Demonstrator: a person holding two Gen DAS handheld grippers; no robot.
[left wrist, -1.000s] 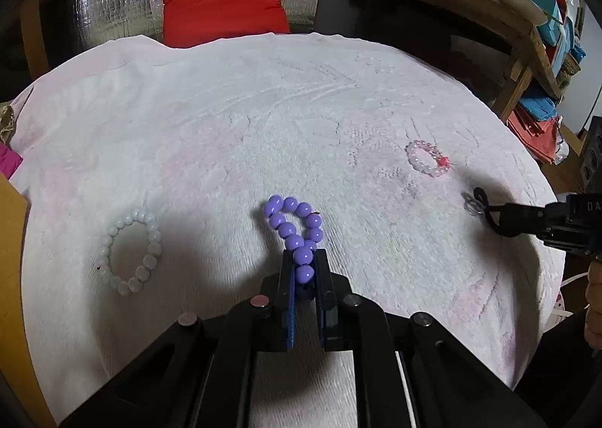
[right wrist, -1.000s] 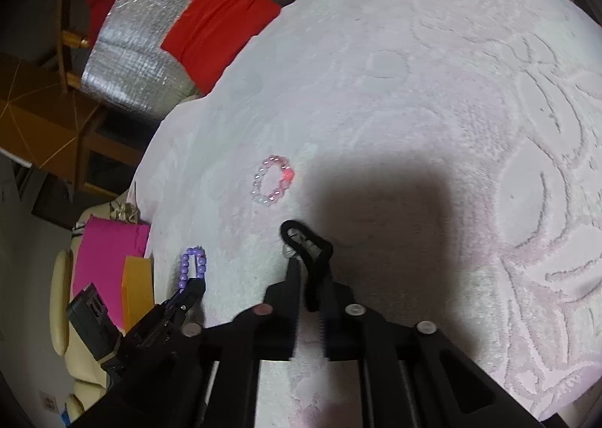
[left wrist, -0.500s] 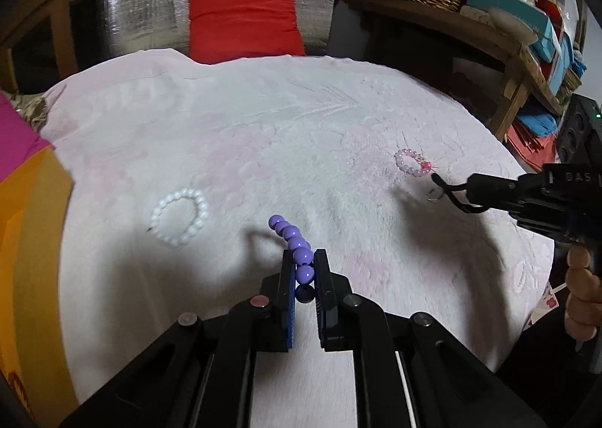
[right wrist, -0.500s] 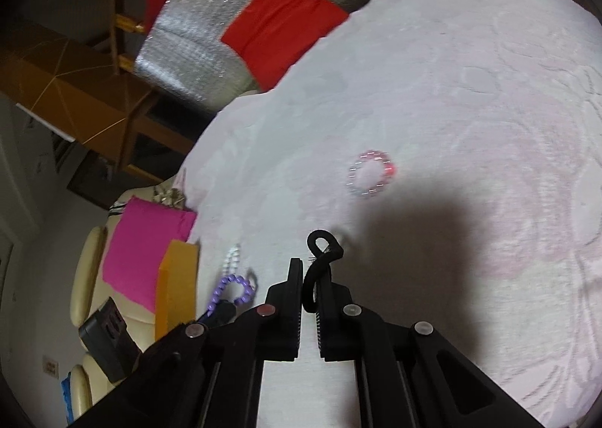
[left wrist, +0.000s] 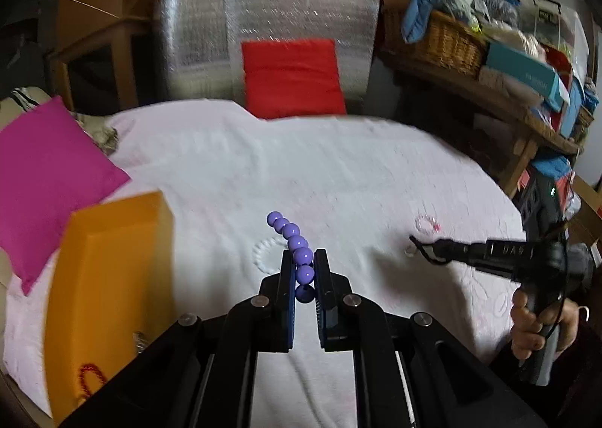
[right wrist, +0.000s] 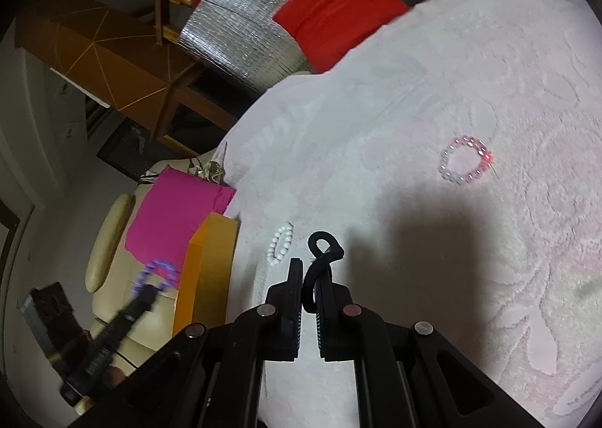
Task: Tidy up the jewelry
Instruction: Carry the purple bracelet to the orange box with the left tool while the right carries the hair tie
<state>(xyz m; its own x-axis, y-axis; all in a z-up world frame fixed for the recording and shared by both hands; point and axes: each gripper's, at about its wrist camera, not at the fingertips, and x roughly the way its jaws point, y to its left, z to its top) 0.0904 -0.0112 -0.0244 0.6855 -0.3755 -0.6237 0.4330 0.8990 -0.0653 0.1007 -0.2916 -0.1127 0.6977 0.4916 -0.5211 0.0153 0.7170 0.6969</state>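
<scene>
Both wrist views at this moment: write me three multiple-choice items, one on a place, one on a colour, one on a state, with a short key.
1. Where does the white bead bracelet lie?
A. on the pale cloth
B. inside the orange box
C. on the red cushion

2. What colour are the beads held by the left gripper?
A. green
B. purple
C. yellow

3. What is the state of the right gripper?
A. wide open, holding nothing
B. shut on the pink bracelet
C. shut on a black cord

Key: 1 A, it rests flat on the cloth beyond the fingers. 2 B, the purple bracelet sits pinched between the fingers. 3 C, the cord loops out between the closed fingers while the pink bracelet lies apart on the cloth.
</scene>
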